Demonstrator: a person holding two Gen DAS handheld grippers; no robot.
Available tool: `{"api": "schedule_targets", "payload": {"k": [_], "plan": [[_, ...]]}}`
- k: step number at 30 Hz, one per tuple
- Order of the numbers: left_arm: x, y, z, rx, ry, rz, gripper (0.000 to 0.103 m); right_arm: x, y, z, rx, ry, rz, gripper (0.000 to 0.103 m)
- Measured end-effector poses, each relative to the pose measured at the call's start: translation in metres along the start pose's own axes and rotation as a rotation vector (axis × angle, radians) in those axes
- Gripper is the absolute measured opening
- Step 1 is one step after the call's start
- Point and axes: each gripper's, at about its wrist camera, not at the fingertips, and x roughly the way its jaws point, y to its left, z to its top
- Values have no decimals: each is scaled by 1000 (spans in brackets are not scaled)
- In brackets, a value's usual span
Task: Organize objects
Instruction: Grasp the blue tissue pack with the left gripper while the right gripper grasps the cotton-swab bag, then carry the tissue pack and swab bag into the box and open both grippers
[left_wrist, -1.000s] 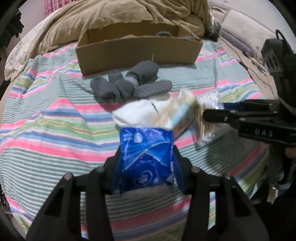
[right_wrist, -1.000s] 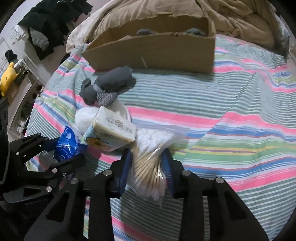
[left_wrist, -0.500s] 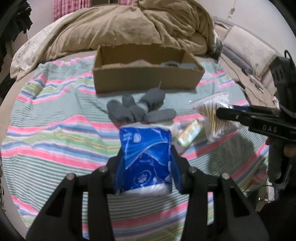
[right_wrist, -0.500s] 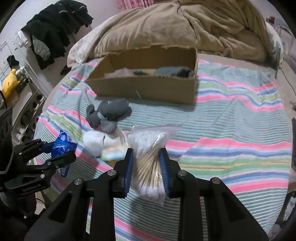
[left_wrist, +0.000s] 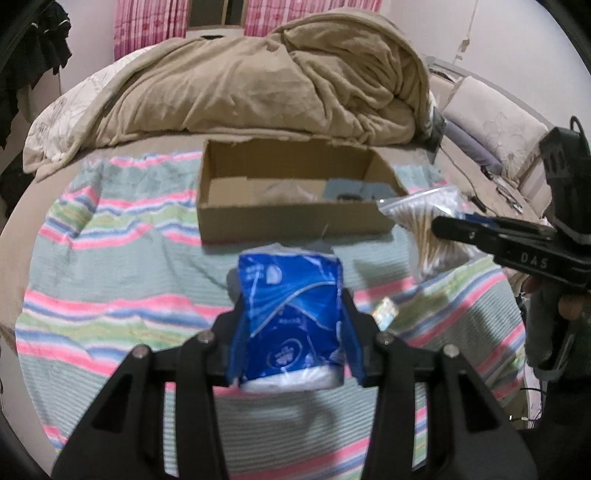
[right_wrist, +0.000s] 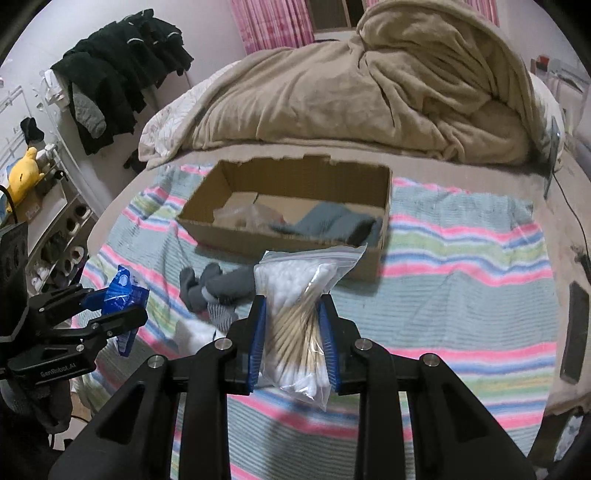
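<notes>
My left gripper (left_wrist: 291, 325) is shut on a blue tissue pack (left_wrist: 290, 317) and holds it above the striped bedspread, in front of the open cardboard box (left_wrist: 295, 221). It also shows in the right wrist view (right_wrist: 114, 310) at the left. My right gripper (right_wrist: 293, 332) is shut on a clear zip bag of cotton swabs (right_wrist: 299, 317), held above the bed short of the box (right_wrist: 288, 236); the bag shows in the left wrist view (left_wrist: 424, 229) at the box's right corner. Grey socks (right_wrist: 218, 288) lie in front of the box.
The box holds a grey cloth (right_wrist: 332, 221) and a clear plastic bag (right_wrist: 243, 216). A tan duvet (left_wrist: 266, 85) is piled behind it. A small pack (left_wrist: 384, 314) and something white (right_wrist: 199, 332) lie on the striped bedspread (right_wrist: 461, 295). A phone (right_wrist: 574, 328) lies at the right edge.
Both grippers have risen and pulled back from the bed with their loads, so the inside of the box now shows. The small pack and white item stayed on the bedspread.
</notes>
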Motion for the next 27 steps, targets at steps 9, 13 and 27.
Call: {"api": "schedule_targets", "payload": {"k": [9, 13, 27], "plan": [[3, 4, 39, 55, -83, 6, 45, 5, 0, 35, -25, -48, 10, 30], [11, 10, 59, 43, -94, 12, 45, 13, 0, 50, -37, -60, 11, 30], [43, 31, 92, -24, -59, 43, 46, 45, -5, 79, -37, -47, 16, 30]]}}
